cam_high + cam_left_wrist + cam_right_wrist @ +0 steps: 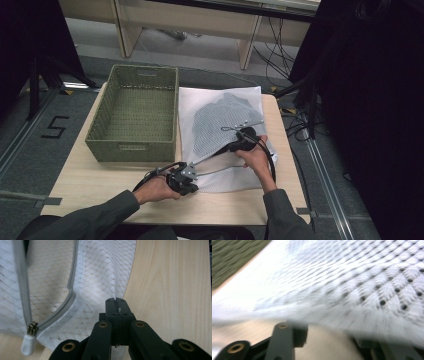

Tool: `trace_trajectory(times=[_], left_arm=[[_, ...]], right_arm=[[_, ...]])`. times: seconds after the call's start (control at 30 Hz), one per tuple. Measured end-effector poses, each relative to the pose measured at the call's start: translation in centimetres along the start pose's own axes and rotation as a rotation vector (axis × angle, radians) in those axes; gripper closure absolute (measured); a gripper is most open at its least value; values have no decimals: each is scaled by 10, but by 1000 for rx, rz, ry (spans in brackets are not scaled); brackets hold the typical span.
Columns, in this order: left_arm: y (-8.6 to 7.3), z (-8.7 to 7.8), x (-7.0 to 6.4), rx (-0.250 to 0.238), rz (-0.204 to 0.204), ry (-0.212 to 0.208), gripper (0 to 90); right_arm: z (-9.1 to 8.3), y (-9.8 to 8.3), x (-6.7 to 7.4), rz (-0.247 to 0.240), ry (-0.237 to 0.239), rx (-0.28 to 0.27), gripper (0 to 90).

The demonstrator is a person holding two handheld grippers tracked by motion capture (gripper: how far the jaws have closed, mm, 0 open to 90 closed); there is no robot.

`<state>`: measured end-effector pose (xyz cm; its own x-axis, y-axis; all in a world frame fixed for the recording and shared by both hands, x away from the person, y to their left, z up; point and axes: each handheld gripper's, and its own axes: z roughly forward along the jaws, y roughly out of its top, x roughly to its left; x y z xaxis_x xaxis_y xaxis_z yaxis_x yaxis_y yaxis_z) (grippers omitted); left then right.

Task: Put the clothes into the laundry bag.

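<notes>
Flat on the pale wooden table (100,185) lies a white mesh laundry bag (220,100), a soft rectangle of diamond-patterned netting with a grey garment (220,125) showing through it. Its long axis runs away from the person, just beside a green woven basket (137,112), whose visible floor is bare. A grey zipper (71,295) stands open along the near part, its white pull (28,343) hanging at the end. The left gripper (115,300) is clamped tight on a fold of the mesh at the bag's near edge. The right gripper (243,136) sits over the bag — its jaws stand apart, with blurred mesh draped over them.
</notes>
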<state>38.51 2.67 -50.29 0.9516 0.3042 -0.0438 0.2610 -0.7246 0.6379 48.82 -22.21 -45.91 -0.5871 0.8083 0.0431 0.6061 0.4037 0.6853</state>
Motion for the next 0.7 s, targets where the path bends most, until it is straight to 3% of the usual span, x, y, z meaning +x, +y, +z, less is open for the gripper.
trace_trajectory(times=[0.07,0.13,0.17,0.23,0.27,0.33,0.53,0.57,0.63,0.7], left_arm=[[0,0,0,1,2,0,886],[0,0,1,9,11,1,882],[0,1,0,-6,-7,-4,882],[0,0,1,2,2,-2,880],[1,0,2,2,13,-1,878],[0,0,2,-1,-4,-7,877],[1,0,1,3,6,1,875],[1,0,1,3,8,3,874],[1,0,1,0,5,0,873],[1,0,1,0,3,0,870]], right_arm=[[-9,-5,5,-62,4,13,500],[-22,-11,13,-84,1,12,473],[-22,-11,13,-84,1,12,473],[-28,-14,12,-67,24,11,452],[-28,-16,12,-27,37,-19,447],[-30,-16,11,25,63,-7,428],[-20,-10,15,74,41,-66,425],[-20,-7,12,102,58,-35,437],[-14,-4,7,151,37,-34,516],[-6,-3,0,135,14,-65,719]])
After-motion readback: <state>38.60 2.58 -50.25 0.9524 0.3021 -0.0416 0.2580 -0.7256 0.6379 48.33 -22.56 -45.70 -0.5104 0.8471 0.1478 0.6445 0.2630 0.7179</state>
